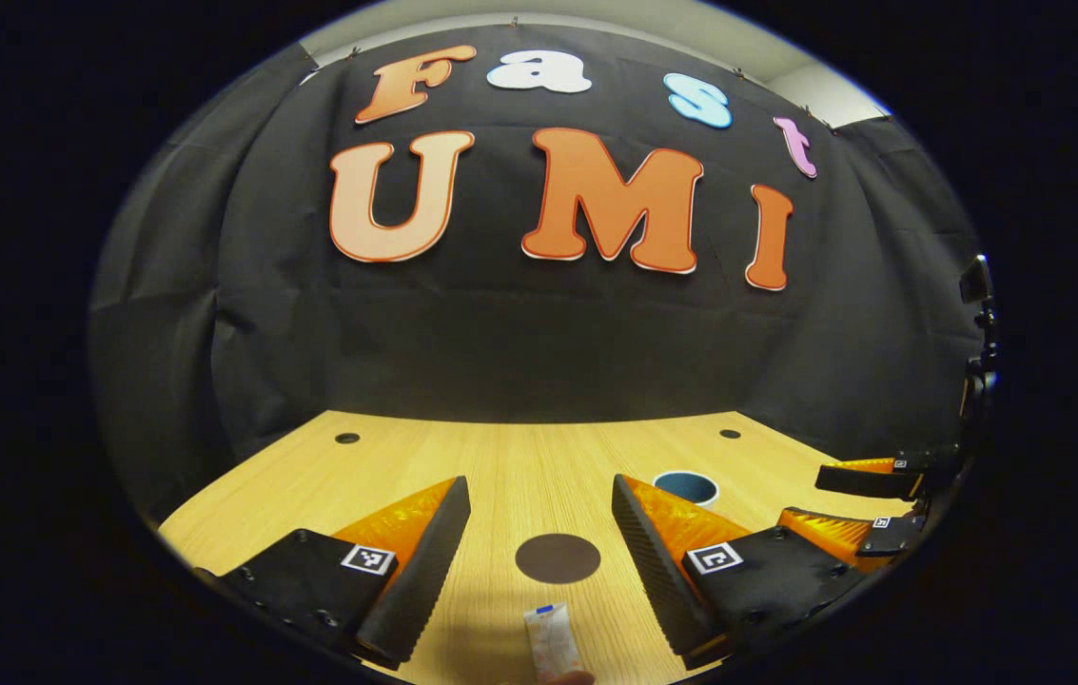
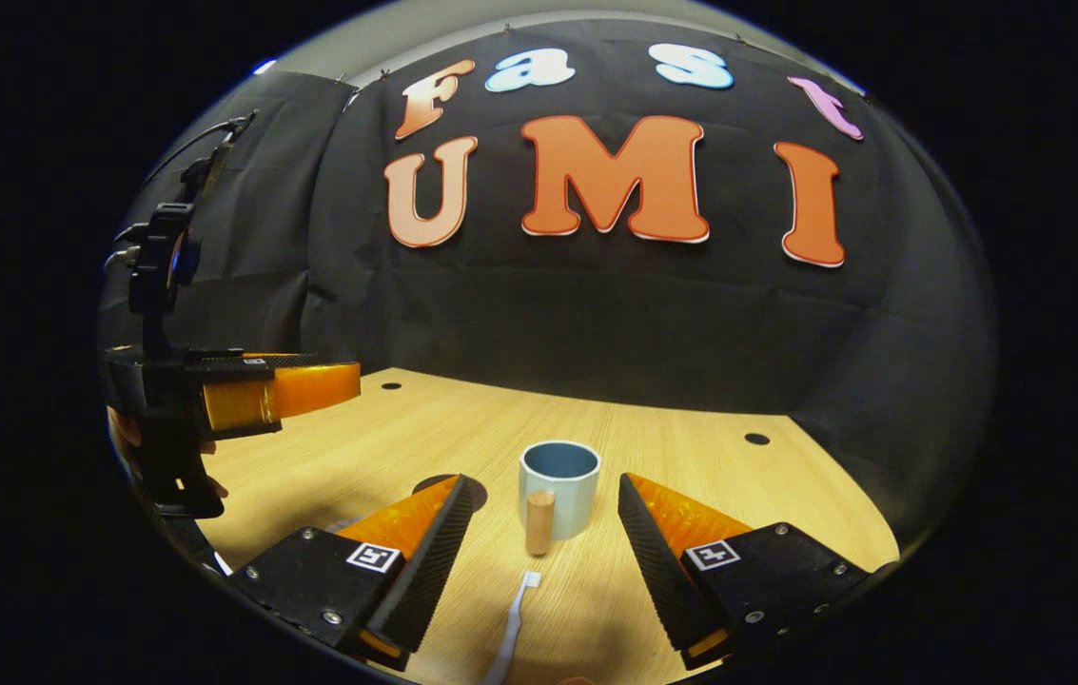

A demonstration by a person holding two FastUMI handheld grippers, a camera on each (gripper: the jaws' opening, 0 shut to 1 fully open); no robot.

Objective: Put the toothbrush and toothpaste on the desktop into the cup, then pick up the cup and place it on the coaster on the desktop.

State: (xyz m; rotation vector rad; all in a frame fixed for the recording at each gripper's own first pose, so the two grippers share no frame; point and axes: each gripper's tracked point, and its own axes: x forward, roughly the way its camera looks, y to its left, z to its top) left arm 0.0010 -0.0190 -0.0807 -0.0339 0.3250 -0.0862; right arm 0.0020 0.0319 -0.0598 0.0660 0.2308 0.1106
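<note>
- Left gripper (image 1: 540, 550), seen in the left gripper view: its two fingers stand wide apart and hold nothing, hovering over a light wooden desktop (image 1: 539, 457).
- Between those fingers, at the near edge, lies a toothpaste tube (image 1: 553, 645). Its long axis runs away from the camera, and a small blue-marked end points toward a round dark coaster (image 1: 558, 557) just beyond it. The other end is cut off at the bottom of the view.
- Right gripper (image 2: 543, 547), seen in the right gripper view: fingers also wide apart and empty.
- A white toothbrush (image 2: 512, 623) lies flat between them, with the bristle head pointing forward toward a pale blue cup (image 2: 558, 489) and the handle running back under the camera.
- The cup stands upright and open, with a wooden handle on its near side.
- The step in hand looks like the first pickup. To do it well, bring the jaws down so they close across the narrow width of the toothbrush or tube, not along its length.
- Grip near the middle so the item can be tipped upright and lowered into the cup without knocking it.
</note>
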